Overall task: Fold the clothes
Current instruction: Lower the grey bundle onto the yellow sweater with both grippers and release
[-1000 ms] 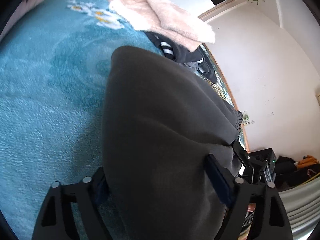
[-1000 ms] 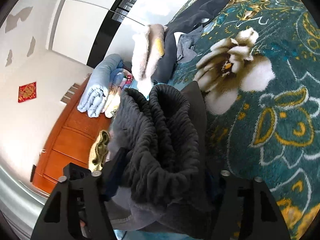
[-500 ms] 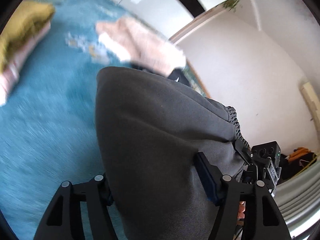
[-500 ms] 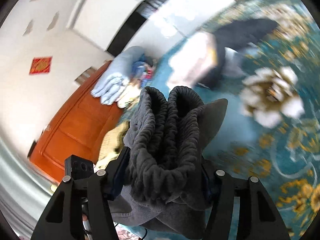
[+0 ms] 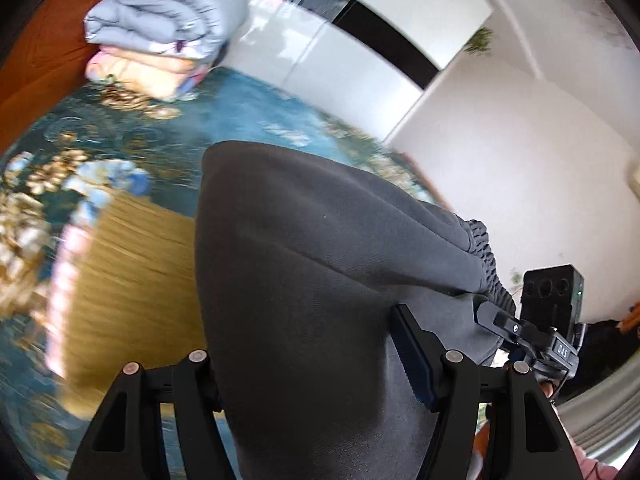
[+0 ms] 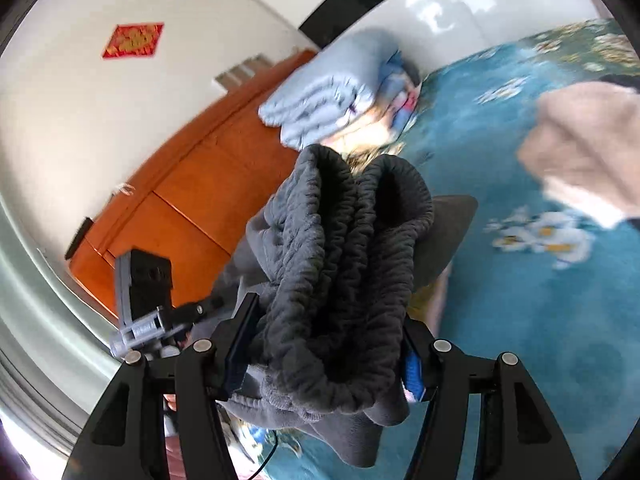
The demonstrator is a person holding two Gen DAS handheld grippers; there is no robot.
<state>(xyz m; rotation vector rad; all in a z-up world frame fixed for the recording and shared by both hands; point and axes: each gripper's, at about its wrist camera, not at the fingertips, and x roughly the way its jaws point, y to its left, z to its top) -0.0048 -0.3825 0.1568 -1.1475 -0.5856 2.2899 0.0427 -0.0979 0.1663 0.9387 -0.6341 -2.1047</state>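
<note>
Folded dark grey sweatpants [image 5: 320, 288] hang in the air between both grippers, above a teal flowered blanket [image 5: 168, 148]. My left gripper [image 5: 316, 364] is shut on the smooth folded cloth, which fills the middle of the left wrist view. My right gripper [image 6: 324, 344] is shut on the bunched elastic waistband [image 6: 352, 248] of the same sweatpants. The other gripper shows at the edge of each view: the right gripper [image 5: 548, 320] and the left gripper [image 6: 148, 304]. An olive-yellow folded garment [image 5: 128, 280] lies on the blanket under the left side of the pants.
A stack of folded bedding with a pale blue quilt [image 5: 160, 16] on top stands against an orange wooden headboard [image 6: 180, 200]. A pink fleece garment [image 6: 588, 140] lies on the blanket at the right. White wardrobe doors [image 5: 332, 60] and a white wall stand behind.
Both grippers have lifted the sweatpants and swung them left, away from the pink fleece and toward the bedding stack and the olive garment. The grip on the pants has not changed.
</note>
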